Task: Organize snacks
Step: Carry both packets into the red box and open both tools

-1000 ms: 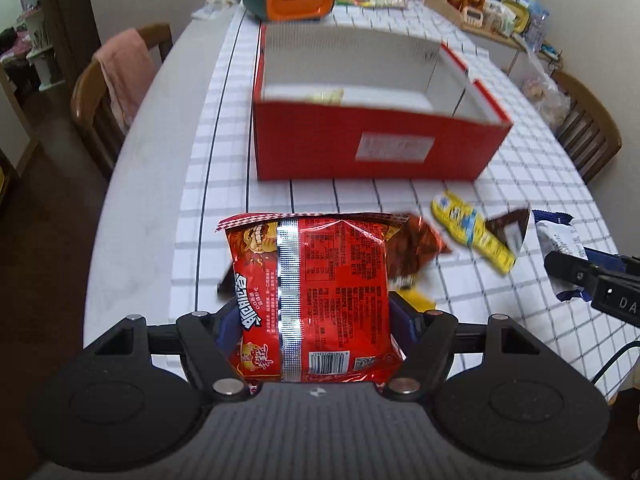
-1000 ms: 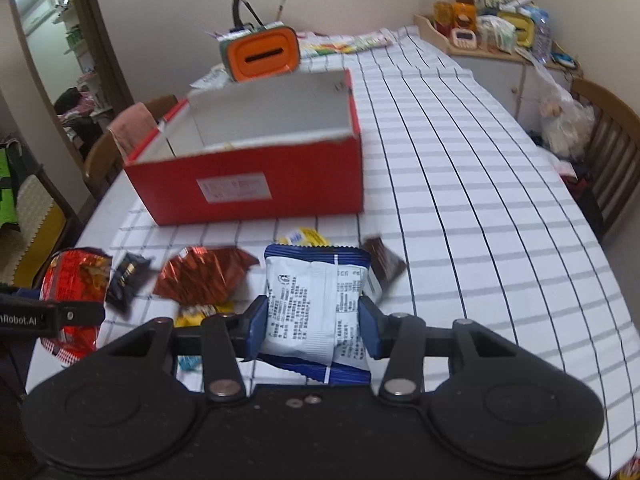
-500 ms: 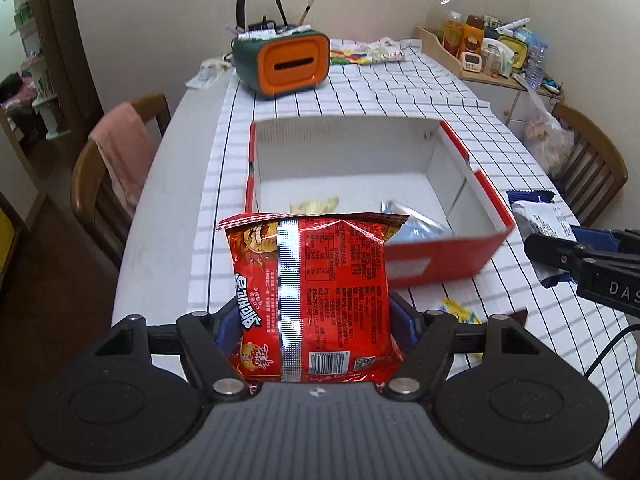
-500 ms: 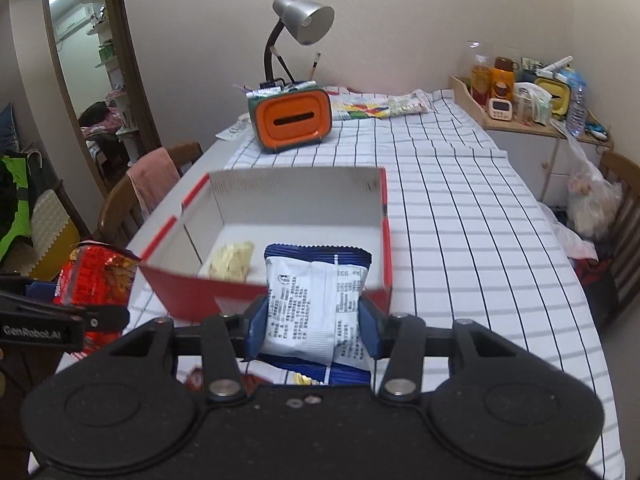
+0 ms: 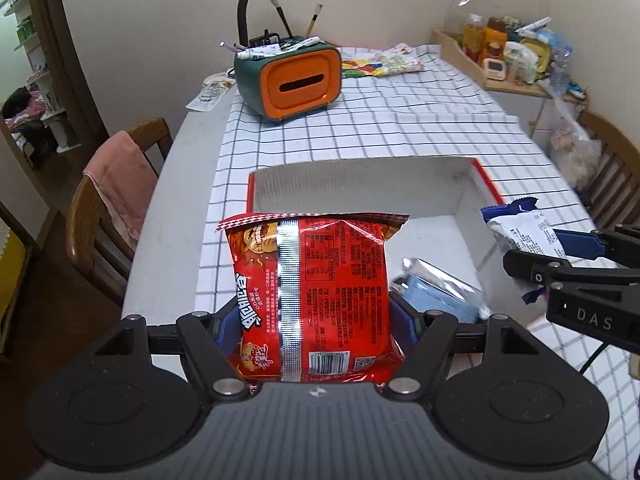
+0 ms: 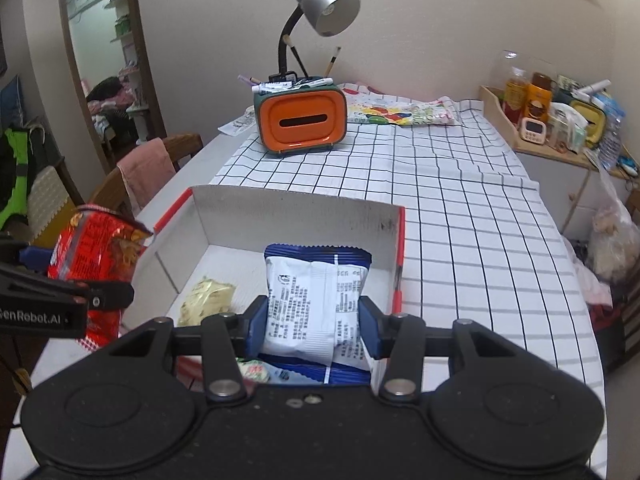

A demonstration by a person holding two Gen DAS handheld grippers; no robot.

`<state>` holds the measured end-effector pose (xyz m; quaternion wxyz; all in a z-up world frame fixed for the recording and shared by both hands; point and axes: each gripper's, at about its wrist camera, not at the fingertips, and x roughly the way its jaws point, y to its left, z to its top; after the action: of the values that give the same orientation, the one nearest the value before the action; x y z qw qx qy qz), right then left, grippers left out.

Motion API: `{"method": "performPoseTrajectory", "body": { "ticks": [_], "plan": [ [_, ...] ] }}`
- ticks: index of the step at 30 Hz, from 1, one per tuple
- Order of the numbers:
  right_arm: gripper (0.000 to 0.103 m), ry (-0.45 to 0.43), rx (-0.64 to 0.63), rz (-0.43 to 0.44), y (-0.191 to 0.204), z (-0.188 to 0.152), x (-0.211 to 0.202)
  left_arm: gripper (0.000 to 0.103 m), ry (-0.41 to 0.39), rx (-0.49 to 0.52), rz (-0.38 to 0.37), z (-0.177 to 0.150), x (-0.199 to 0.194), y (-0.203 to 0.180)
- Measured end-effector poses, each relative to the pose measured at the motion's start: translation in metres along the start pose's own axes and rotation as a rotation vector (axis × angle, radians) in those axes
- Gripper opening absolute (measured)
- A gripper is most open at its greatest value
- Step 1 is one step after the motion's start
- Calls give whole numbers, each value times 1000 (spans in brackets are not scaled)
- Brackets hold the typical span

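Observation:
My left gripper (image 5: 316, 322) is shut on a red snack bag (image 5: 316, 288) and holds it upright above the near left part of the red box (image 5: 486, 178). My right gripper (image 6: 312, 320) is shut on a white-and-blue snack packet (image 6: 312, 304) and holds it over the box's (image 6: 296, 220) near right part. Inside the box lie a silver-blue packet (image 5: 436, 292) and a pale yellow snack (image 6: 208, 298). Each gripper shows in the other's view: the right one (image 5: 520, 248) and the left one (image 6: 100, 256).
An orange-and-green pen holder (image 5: 296, 80) with a desk lamp (image 6: 324, 12) stands at the table's far end. A wooden tray of bottles (image 6: 552, 120) is at the back right. Chairs flank the table, one draped with a pink towel (image 5: 120, 176).
Both grippers have risen and moved forward with their packets, from low over the table in front of the box to above its open top.

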<state>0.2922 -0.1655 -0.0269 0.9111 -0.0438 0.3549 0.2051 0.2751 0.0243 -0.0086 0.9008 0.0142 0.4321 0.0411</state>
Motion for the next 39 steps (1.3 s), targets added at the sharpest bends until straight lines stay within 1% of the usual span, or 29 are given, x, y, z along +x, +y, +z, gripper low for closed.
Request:
{"method": "performPoseTrajectory", "body": {
  "ticks": [8,11,13,16,21,26,28,35,39],
  "plan": [
    [46,55,-56,24,-3,21,50,73,67,11,40,23,47,-4],
    [46,82,-64,72,-4,25,70,73,83,21,45,29,62,-7],
    [46,89,-65,84,-4,25,79,73,103,28,42,33,71,-9],
    [46,131,-76,91,-4,23,94,73,139,44,44,35,86,-13],
    [46,197,-160,66,5,13,112,73,203,79,56,32,106,-20],
    [46,229,-205,65,9,6,119,73,231,138,71,31,116,-30],
    [46,229,-206,58,8,5,119,73,240,149,75,31,118,-33],
    [46,233,-193,68,7,5,113,73,242,152,87,28,113,-33],
    [47,230,-180,73,7,5,104,74,217,148,76,27,104,-30]
  ]
}}
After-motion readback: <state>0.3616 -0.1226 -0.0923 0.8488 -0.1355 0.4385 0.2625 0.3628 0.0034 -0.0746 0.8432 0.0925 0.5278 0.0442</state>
